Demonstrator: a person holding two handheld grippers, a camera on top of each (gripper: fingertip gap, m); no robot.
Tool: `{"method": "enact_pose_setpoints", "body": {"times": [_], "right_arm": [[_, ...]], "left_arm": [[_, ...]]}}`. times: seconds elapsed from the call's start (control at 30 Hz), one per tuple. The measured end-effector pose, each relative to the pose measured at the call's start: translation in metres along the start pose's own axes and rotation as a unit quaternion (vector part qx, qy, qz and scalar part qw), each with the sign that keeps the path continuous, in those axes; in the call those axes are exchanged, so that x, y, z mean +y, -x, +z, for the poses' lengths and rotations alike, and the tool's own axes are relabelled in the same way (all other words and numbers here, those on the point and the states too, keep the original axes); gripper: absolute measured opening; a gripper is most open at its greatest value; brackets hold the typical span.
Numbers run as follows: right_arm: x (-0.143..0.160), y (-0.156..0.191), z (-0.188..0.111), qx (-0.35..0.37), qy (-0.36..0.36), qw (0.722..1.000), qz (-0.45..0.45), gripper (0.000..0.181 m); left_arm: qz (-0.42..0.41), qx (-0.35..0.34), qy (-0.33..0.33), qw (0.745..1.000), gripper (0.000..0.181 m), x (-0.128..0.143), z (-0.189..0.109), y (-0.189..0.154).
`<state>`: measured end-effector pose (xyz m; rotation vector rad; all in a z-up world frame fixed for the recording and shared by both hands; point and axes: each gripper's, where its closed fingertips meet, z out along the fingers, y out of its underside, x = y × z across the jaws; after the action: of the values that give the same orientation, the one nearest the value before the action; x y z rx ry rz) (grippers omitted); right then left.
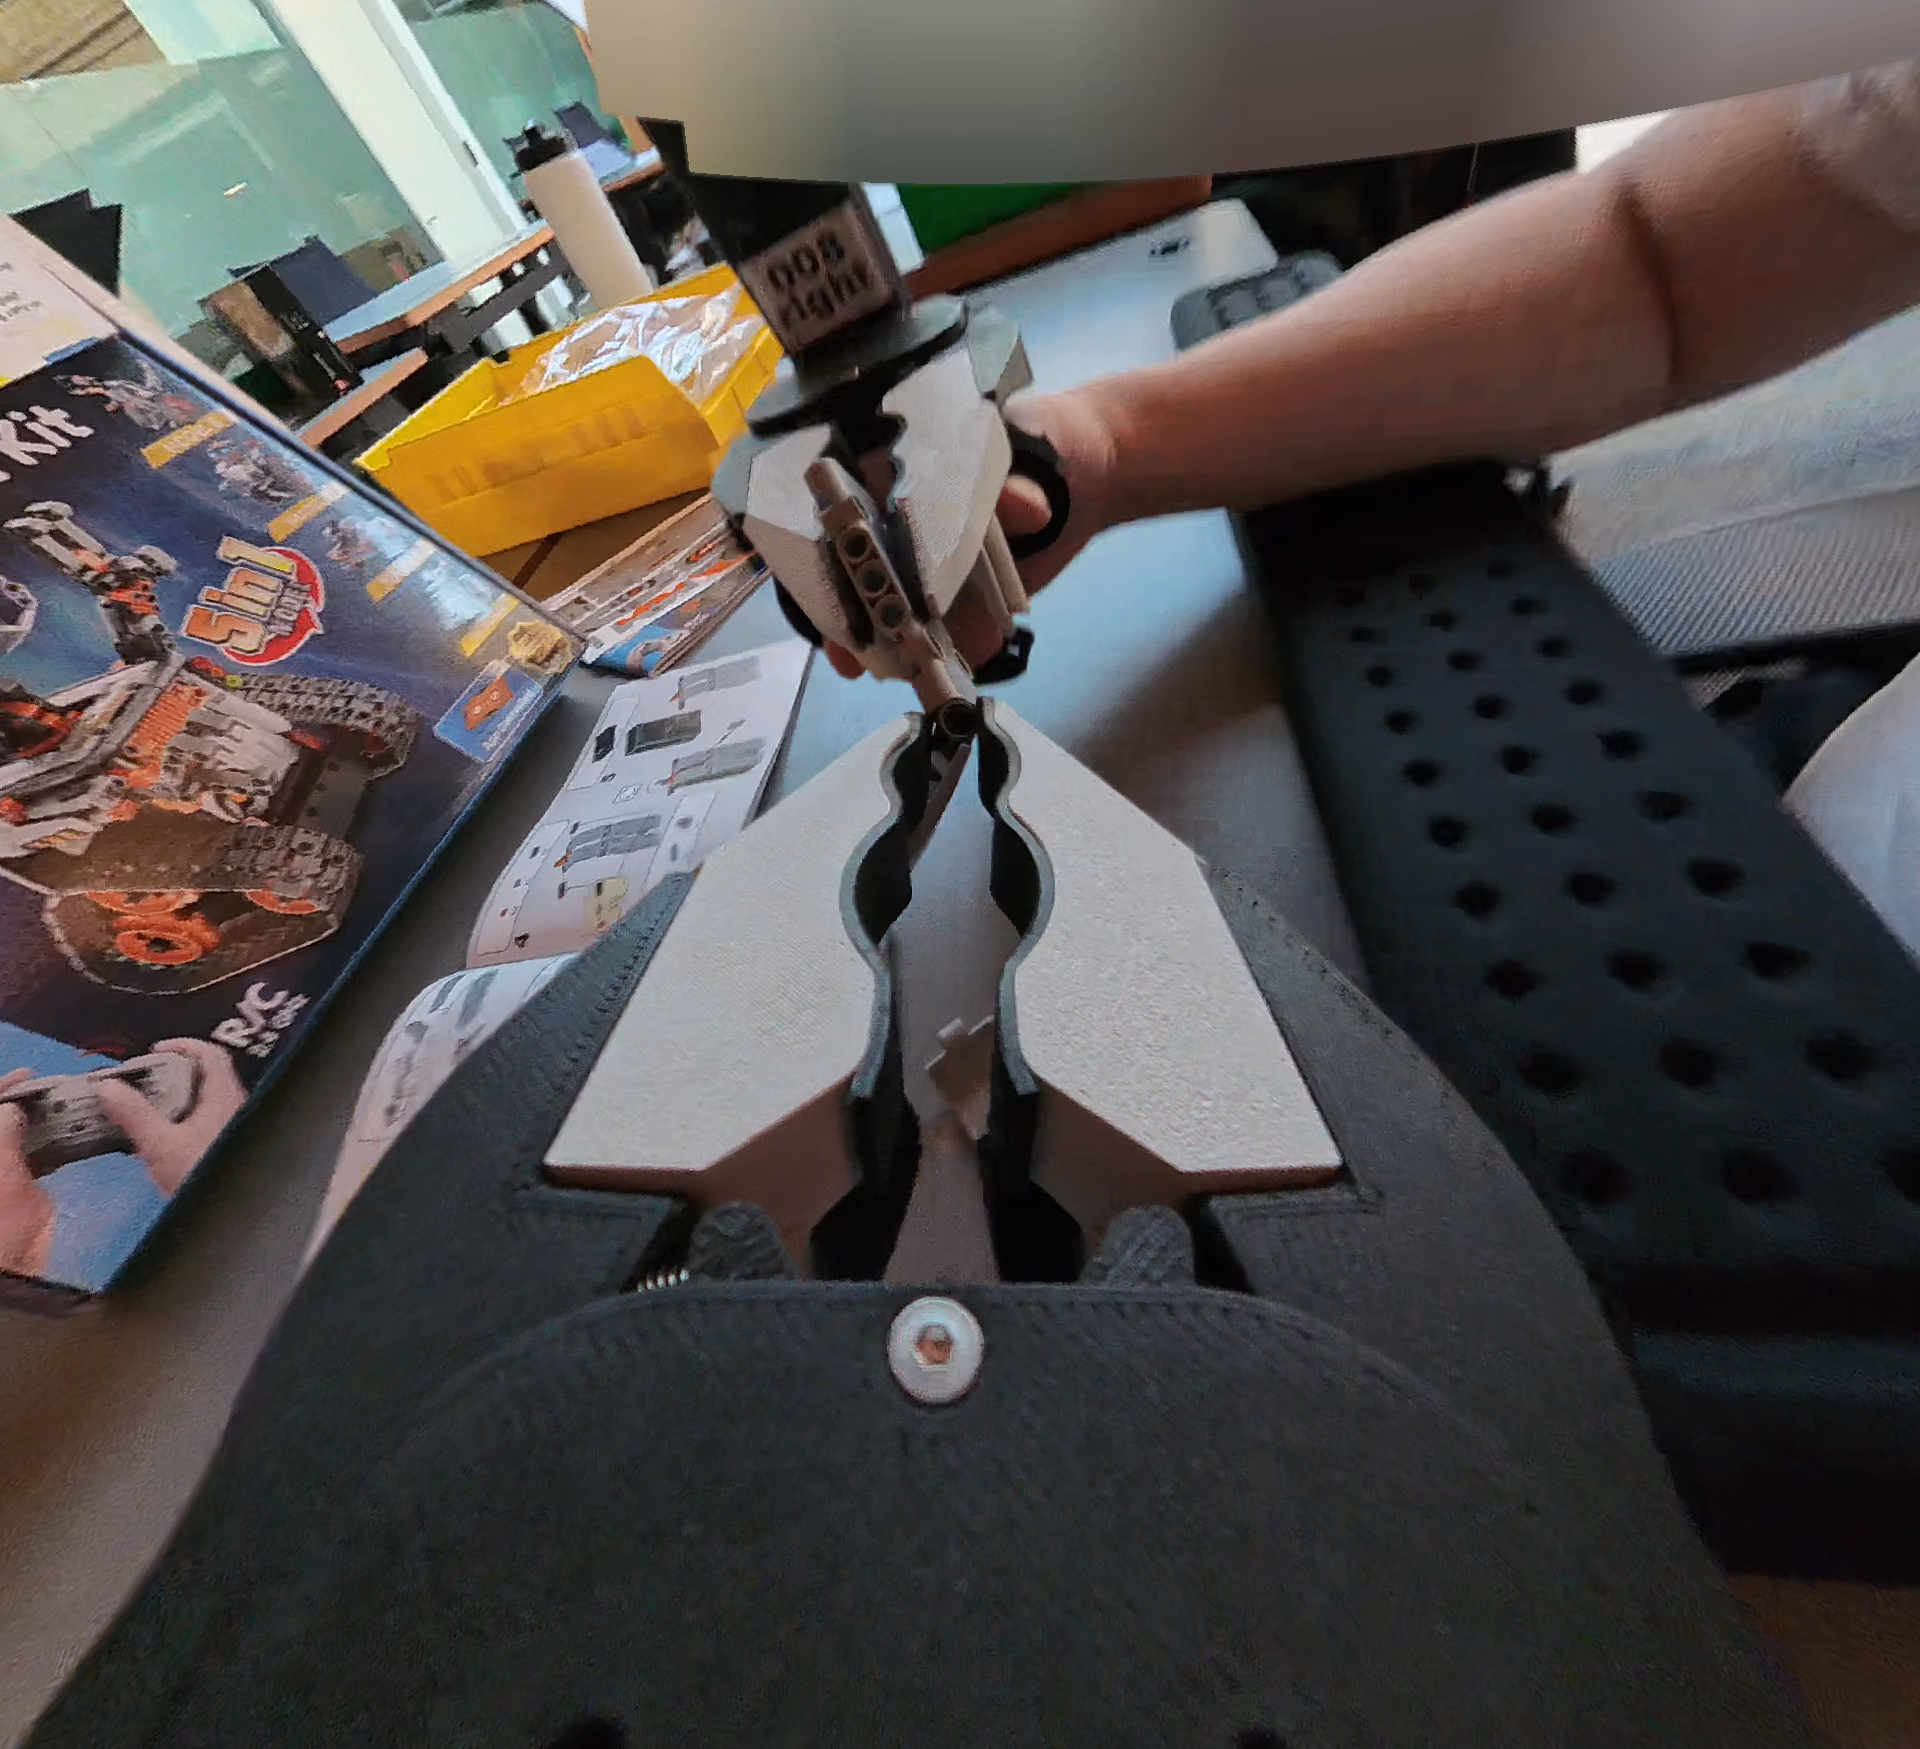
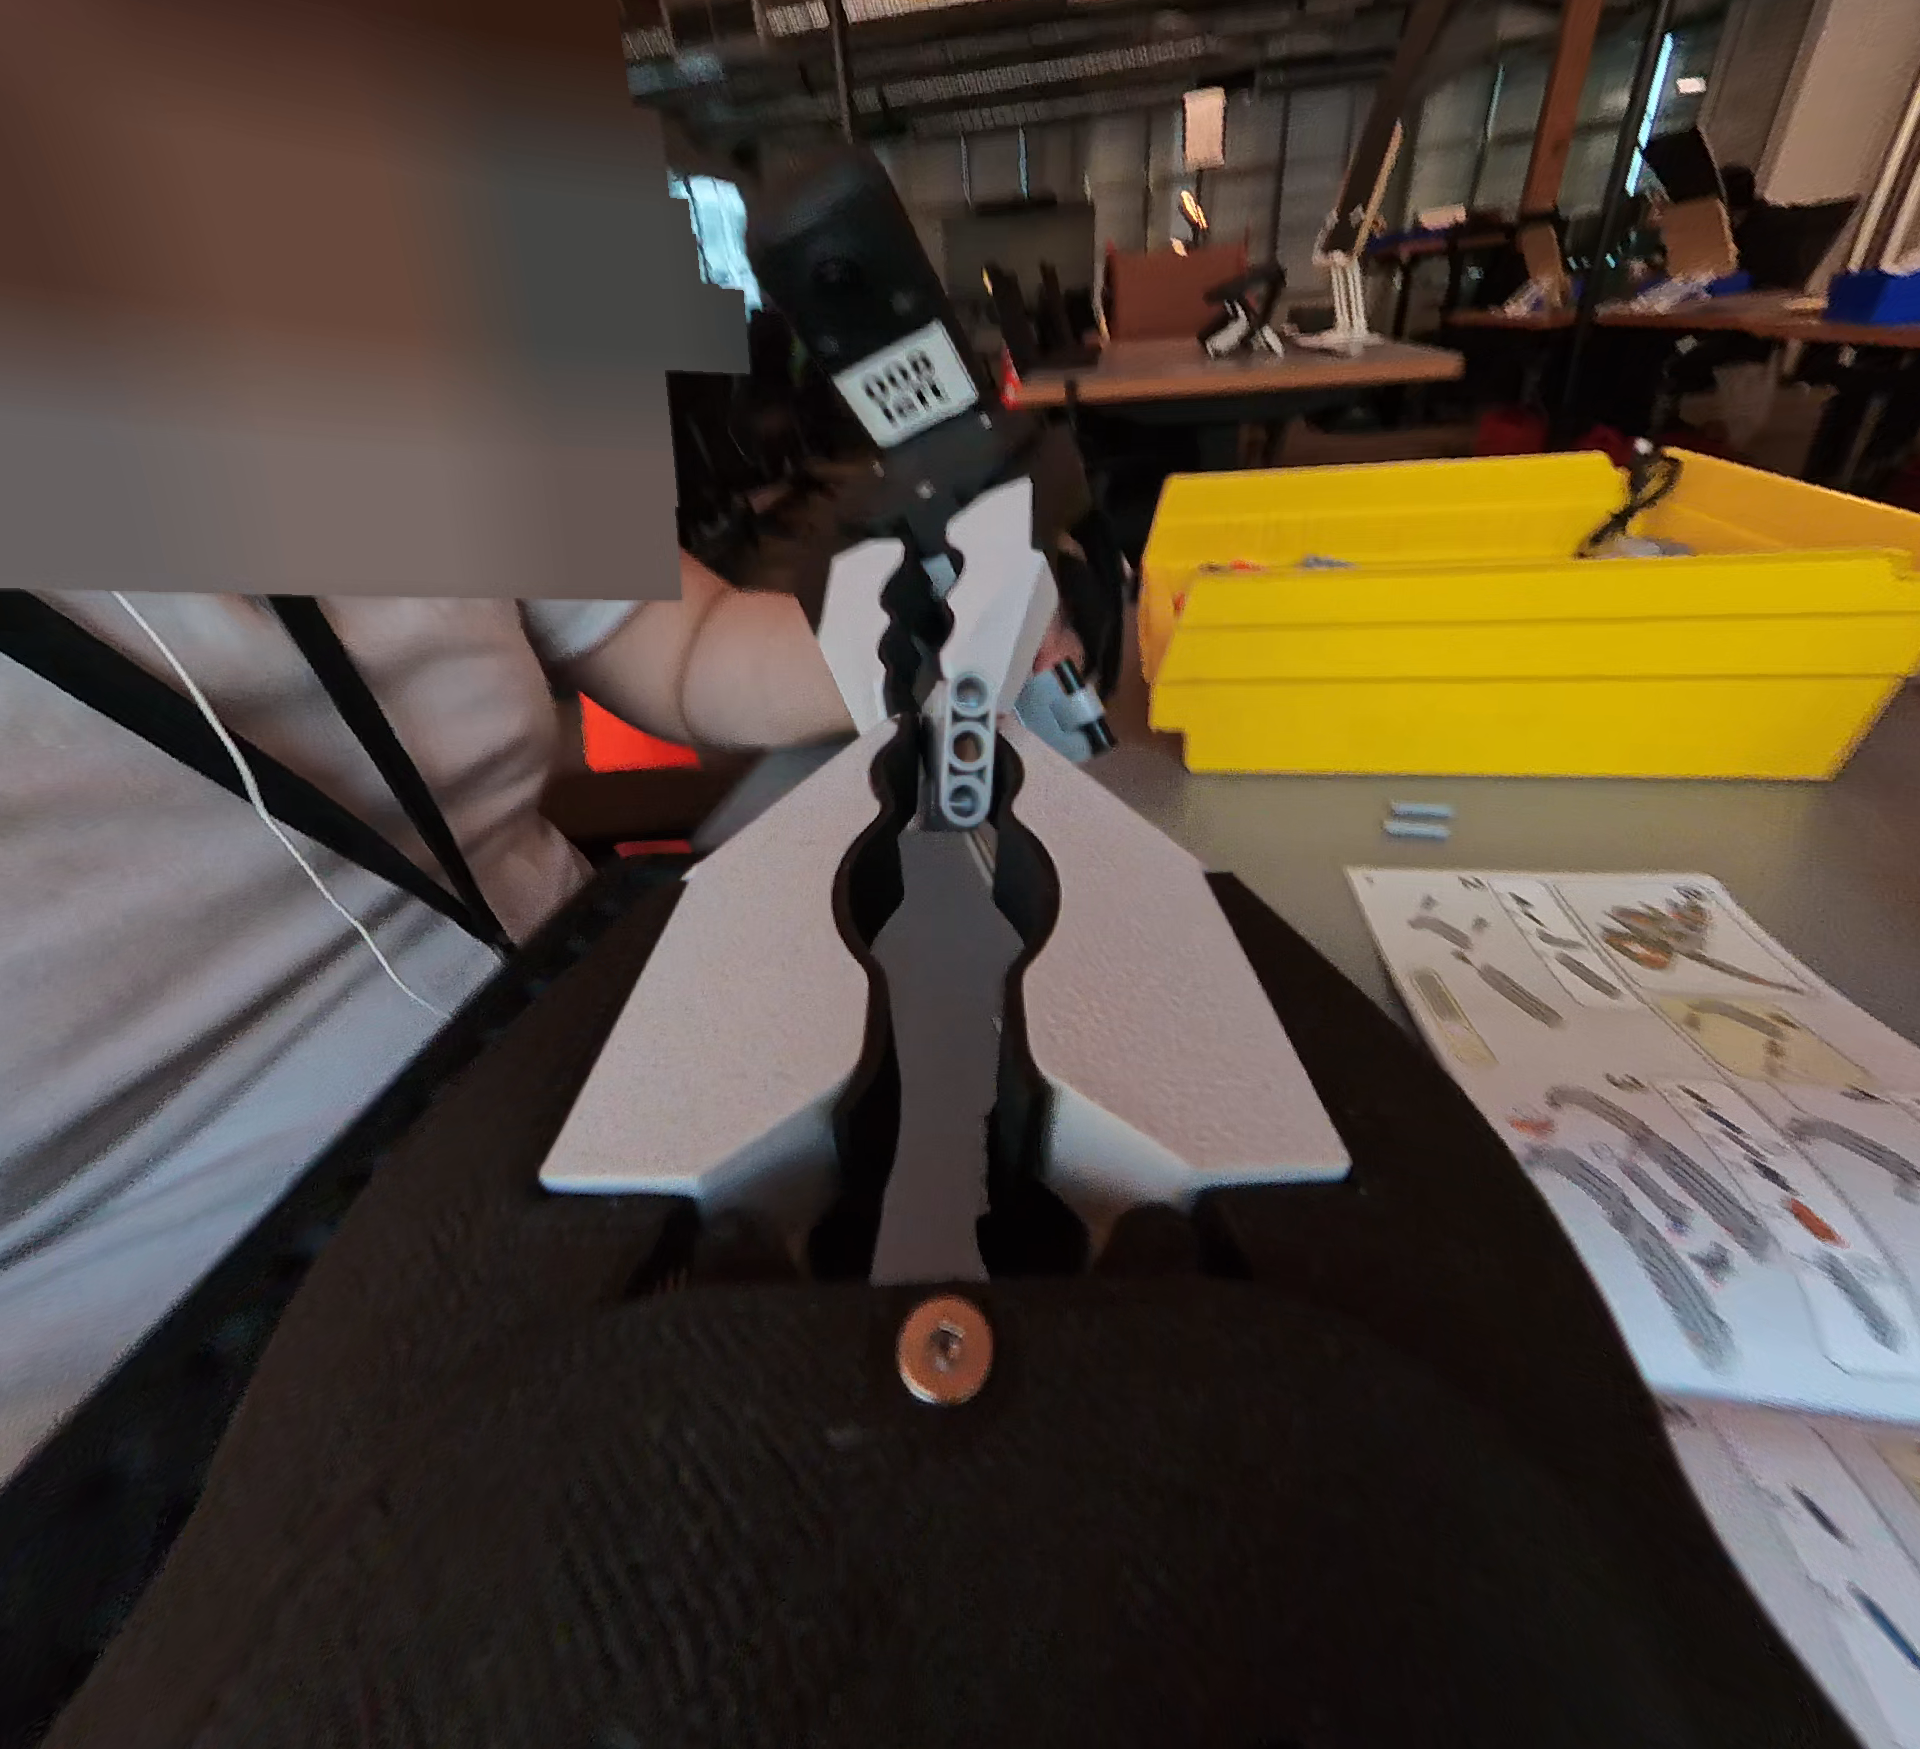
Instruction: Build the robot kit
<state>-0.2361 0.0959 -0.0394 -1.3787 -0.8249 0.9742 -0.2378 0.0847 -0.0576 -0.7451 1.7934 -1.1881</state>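
Note:
In the left wrist view my left gripper (image 1: 952,720) is shut on a small dark pin (image 1: 954,715), pinched at the very fingertips. Just above it, my right gripper (image 1: 871,561) holds a grey beam with three holes (image 1: 875,572). A thin peg on the beam points down at the pin and almost touches it. In the right wrist view my right gripper (image 2: 961,749) is shut on that grey beam (image 2: 968,749), which stands upright between the tips. The left gripper (image 2: 925,619) faces it from just behind. A hand (image 2: 1049,650) behind it also holds small grey and black parts (image 2: 1075,707).
Yellow bins (image 1: 561,442) (image 2: 1507,650) stand at the back. A blue kit box (image 1: 208,764) leans at the left. Instruction sheets (image 1: 644,785) (image 2: 1662,1128) lie on the grey table. Two small grey pins (image 2: 1418,821) lie near the bins. A black perforated pad (image 1: 1558,868) lies at the right. My left and right fingertips are right by each other.

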Motion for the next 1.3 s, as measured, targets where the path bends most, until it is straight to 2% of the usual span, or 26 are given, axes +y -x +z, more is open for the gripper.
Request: {"method": "enact_pose_setpoints", "body": {"times": [0.13,0.23,0.27,0.33,0.37,0.43,0.57,0.73,0.9,1.07,1.17,1.3], "right_arm": [[0.021,-0.006,-0.006,0.064,0.106,0.986,-0.111,0.028],[0.049,-0.001,0.0,0.064,0.204,0.965,-0.149,0.043],[0.06,0.0,0.001,0.061,0.237,0.958,-0.152,0.038],[0.076,0.001,-0.001,0.051,0.283,0.945,-0.155,0.007],[0.079,0.002,-0.002,0.049,0.292,0.944,-0.146,0.007],[0.084,0.002,-0.003,0.046,0.302,0.943,-0.134,0.006],[0.09,-0.001,0.0,0.061,0.328,0.927,-0.17,0.007],[0.075,-0.001,-0.003,0.086,0.326,0.917,-0.212,0.007],[0.076,0.0,-0.005,0.095,0.338,0.909,-0.224,0.007],[0.077,0.001,-0.006,0.092,0.338,0.912,-0.215,0.007],[0.079,0.002,-0.007,0.087,0.34,0.912,-0.211,0.007],[0.074,0.005,-0.006,0.082,0.322,0.923,-0.195,0.007]], "left_arm": [[0.056,0.004,0.076,0.996,0.007,0.022,0.004,-0.005],[0.098,0.011,0.117,0.988,0.007,0.037,0.006,-0.01],[0.116,0.011,0.129,0.985,0.007,0.041,0.007,-0.011],[0.154,0.021,0.154,0.976,0.008,0.051,0.008,-0.017],[0.17,0.022,0.163,0.972,0.008,0.055,0.01,-0.019],[0.19,0.02,0.174,0.966,0.007,0.059,0.012,-0.021],[0.206,0.02,0.183,0.961,0.008,0.065,0.012,-0.021],[0.197,-0.006,0.141,0.97,0.009,0.051,0.012,-0.017],[0.156,0.005,0.119,0.981,0.015,0.043,0.011,-0.018],[0.159,0.017,0.113,0.981,0.0,0.043,0.01,-0.021],[0.156,0.022,0.121,0.98,0.0,0.046,0.009,-0.021],[0.181,-0.009,0.108,0.978,0.005,0.041,0.007,-0.015]]}}
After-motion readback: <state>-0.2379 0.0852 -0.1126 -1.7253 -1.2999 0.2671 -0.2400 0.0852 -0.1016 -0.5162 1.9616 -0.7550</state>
